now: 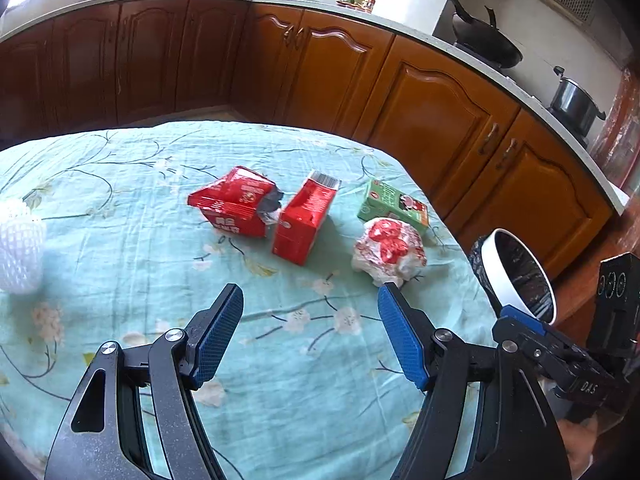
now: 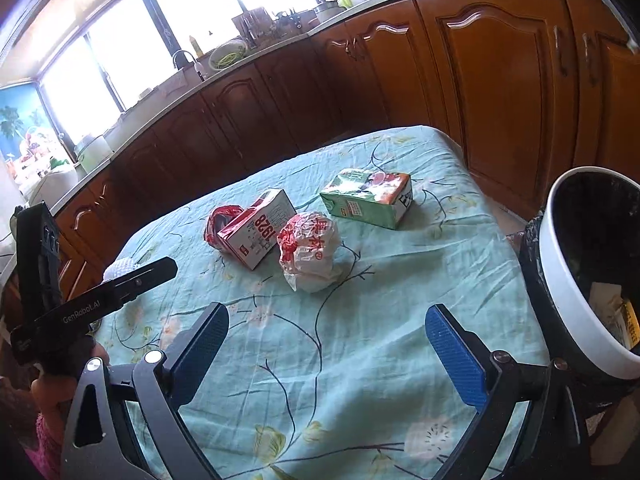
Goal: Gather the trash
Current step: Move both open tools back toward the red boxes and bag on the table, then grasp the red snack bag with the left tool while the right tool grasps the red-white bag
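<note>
Overhead, so to speak, both tools hover above a tabletop (image 1: 120, 216) covered in a pale green floral cloth, with brown kitchen cabinets (image 1: 432, 108) curving behind and bright windows (image 2: 120, 56) over the counter. On the cloth lie a crumpled red bag (image 1: 234, 202), a red carton (image 1: 304, 222), a green carton (image 1: 394, 202) and a wadded wrapper (image 1: 388, 250), all close together; a white foam net (image 1: 18, 246) sits well apart at the left edge. Beside the tabletop's right edge stands a white-rimmed bin (image 2: 576, 280) with a black liner, some scraps inside. The left tool (image 1: 310, 330) gapes wide, holding nothing. The right tool (image 2: 326, 354) is likewise spread and empty.
</note>
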Demonstrator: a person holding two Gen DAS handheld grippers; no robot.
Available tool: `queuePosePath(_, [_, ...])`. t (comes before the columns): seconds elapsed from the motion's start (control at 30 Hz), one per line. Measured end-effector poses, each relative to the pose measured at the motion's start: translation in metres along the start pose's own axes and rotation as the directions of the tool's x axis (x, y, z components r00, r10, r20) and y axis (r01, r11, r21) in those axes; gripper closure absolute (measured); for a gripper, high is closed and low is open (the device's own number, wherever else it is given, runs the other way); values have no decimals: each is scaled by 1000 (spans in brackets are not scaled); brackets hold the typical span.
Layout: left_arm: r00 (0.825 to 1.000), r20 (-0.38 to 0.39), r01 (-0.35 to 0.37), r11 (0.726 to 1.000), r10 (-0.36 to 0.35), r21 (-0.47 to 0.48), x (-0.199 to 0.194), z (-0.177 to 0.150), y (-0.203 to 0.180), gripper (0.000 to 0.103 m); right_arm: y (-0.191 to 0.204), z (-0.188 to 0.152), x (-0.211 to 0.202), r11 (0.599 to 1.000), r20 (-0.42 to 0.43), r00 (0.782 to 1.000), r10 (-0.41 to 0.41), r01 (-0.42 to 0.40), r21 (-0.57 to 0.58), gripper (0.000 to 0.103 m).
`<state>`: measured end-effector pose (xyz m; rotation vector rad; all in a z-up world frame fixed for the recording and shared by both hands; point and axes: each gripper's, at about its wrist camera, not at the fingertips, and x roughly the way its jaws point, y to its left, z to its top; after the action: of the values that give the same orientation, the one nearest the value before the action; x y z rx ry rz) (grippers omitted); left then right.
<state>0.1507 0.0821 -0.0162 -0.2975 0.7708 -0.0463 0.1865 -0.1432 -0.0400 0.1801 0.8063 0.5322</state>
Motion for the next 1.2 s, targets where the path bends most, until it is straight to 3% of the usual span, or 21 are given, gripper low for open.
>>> queuePosePath(0.27, [994,11,-105,994,105,-11,21,34,36,32,5,20,34,1000,-30,1000,7,-7,1,4])
queuePosePath(0.53, [993,-51,-104,994,105,12,63,57,44,32,4,35,64,1000,-52,999,12,-11,14,9])
queuePosePath(0.63, [990,-71,-117,992,119,37,79,61,42,32,4,39,74,1000,-58,998,11,-10,15,22])
queuePosePath(0.7, [989,-85,-114,992,118,46,88,62,41,33,2,39,79,1000,-71,997,8,-7,18,39])
queuePosePath(0.73, [989,-90,-114,992,118,49,91,62,41,33,1,38,81,1000,-75,997,15,-14,22,54])
queuePosePath(0.77, [989,-88,-112,992,116,50,93,62,41,41,-1,37,81,999,-74,997,32,-30,30,64])
queuePosePath(0.87, [990,-93,-97,994,101,49,94,62,41,66,4,36,73,999,-47,998,32,-31,12,73])
queuePosePath(1.03, [992,-62,-109,992,113,60,80,56,41,73,3,32,49,998,-7,999,51,-51,27,76])
queuePosePath(1.07, [992,-56,-107,993,110,53,74,53,42,90,1,31,43,998,2,998,55,-55,31,76])
queuePosePath(1.1, [993,-58,-101,994,103,44,69,51,44,96,-1,30,37,998,12,998,58,-58,33,76])
queuePosePath(1.2, [996,-40,-75,997,76,11,53,46,46,97,-6,26,19,997,37,997,66,-68,43,76])
